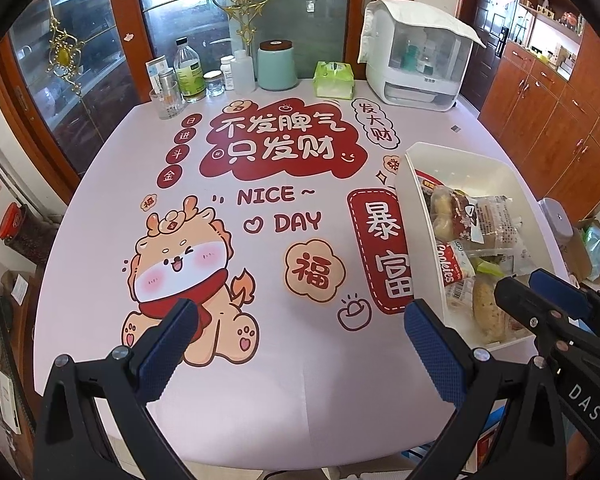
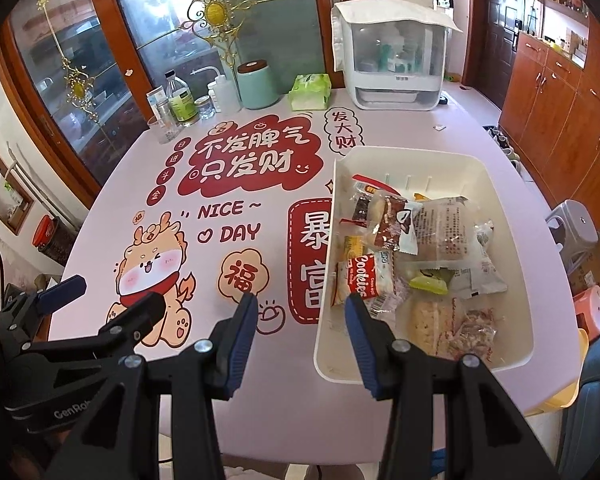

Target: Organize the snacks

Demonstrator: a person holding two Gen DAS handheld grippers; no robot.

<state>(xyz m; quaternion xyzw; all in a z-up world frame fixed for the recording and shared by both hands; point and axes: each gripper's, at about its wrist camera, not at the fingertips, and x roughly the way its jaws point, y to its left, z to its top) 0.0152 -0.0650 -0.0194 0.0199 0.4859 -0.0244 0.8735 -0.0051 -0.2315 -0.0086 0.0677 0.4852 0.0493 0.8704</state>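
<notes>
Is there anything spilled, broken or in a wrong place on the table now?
Nothing stands out. The snack packets all lie inside the white bin, piled loosely, and none has spilled onto the tablecloth. Both the left claw and the right claw are open and hold nothing.

The white bin [image 1: 416, 200] wall hides most snack packets [image 1: 476, 220] from the left wrist view.

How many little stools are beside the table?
2. The grey stool stands off the table's right edge; the pink stool is just nearer the camera. More may hide behind the table.
</notes>
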